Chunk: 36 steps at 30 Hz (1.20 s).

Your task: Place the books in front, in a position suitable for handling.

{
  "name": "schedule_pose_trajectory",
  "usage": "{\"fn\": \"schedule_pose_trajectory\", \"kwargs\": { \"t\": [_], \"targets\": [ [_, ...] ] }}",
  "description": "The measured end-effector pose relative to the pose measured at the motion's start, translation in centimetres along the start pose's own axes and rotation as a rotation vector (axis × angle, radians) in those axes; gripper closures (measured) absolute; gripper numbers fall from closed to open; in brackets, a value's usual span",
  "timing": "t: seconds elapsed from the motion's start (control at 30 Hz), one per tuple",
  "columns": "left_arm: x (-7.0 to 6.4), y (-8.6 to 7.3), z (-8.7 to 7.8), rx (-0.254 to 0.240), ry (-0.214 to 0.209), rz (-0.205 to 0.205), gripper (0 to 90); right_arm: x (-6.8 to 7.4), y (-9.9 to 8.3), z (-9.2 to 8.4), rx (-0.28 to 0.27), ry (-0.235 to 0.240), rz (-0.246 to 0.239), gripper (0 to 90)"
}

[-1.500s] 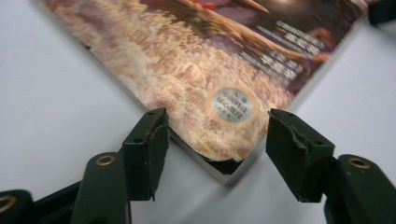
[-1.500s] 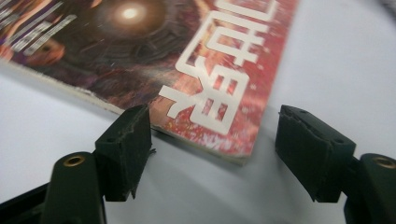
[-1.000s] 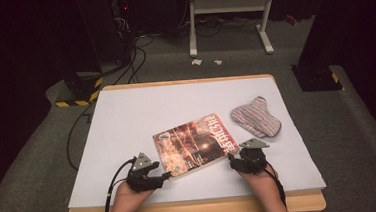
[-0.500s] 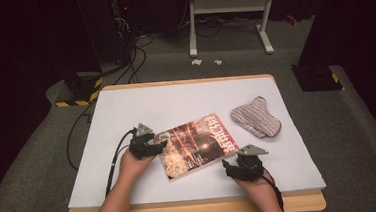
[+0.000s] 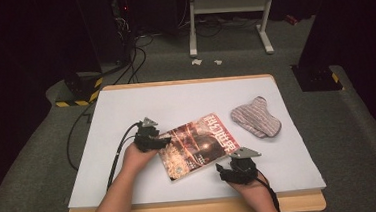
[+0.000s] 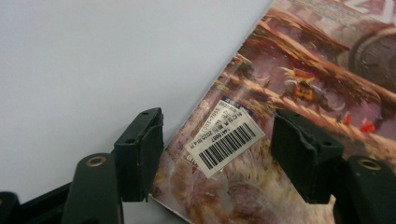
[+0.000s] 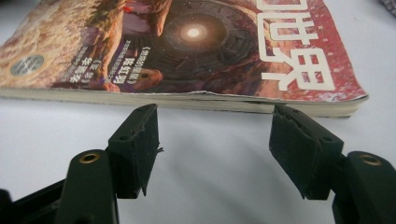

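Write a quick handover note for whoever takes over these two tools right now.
Left tool: jaws open, just been moving, over the left edge of the red-brown paperback magazine, straddling its barcode sticker; no grip.
Right tool: jaws open, on the white table cover, just short of the magazine's near page edge.
Magazine lies closed and flat; striped grey cloth mitt lies apart to its right.
Done: both tools positioned. Left: likely grasping or opening the magazine.

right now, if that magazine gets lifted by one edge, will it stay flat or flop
The magazine would probably sag some: its cover looks like soft paper, though the page block seen in the right gripper view is fairly thick, so likely a bend rather than a full droop. The glossy cover may slip between the pads. Lying flat on the white table, it should slide rather than tip.
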State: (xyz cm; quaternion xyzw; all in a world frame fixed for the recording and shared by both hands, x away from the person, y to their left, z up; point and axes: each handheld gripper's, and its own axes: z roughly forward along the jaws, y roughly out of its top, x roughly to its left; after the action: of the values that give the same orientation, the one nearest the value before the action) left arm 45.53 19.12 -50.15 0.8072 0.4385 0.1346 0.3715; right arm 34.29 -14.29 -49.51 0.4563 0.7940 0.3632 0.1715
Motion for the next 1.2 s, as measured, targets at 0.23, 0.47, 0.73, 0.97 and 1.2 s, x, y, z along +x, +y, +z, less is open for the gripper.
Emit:
{"fn": "schedule_pose_trajectory", "kwargs": {
  "t": [0.23,0.47,0.73,0.97,1.2],
  "targets": [
    [-2.8,-3.0,-2.5,-0.010,-0.051,0.056,39.2,-1.0,-0.2,-0.2,-0.006,-0.007,0.049,32.9],
    [-6.5,-5.6,-4.5,-0.017,-0.091,0.102,41.2,-1.7,0.1,-0.9,-0.031,-0.037,0.074,32.5],
    [-7.3,-6.0,-4.8,-0.024,-0.074,0.096,38.1,-2.0,0.1,-0.8,-0.063,0.008,0.095,30.9],
    [-7.1,-5.9,-4.6,-0.017,-0.093,0.096,36.4,-0.6,0.0,0.1,-0.016,0.037,0.058,32.5],
    [-7.1,-5.8,-4.5,-0.010,-0.109,0.095,33.7,-0.2,0.0,0.9,0.023,0.050,0.071,31.4]
  ]
}}
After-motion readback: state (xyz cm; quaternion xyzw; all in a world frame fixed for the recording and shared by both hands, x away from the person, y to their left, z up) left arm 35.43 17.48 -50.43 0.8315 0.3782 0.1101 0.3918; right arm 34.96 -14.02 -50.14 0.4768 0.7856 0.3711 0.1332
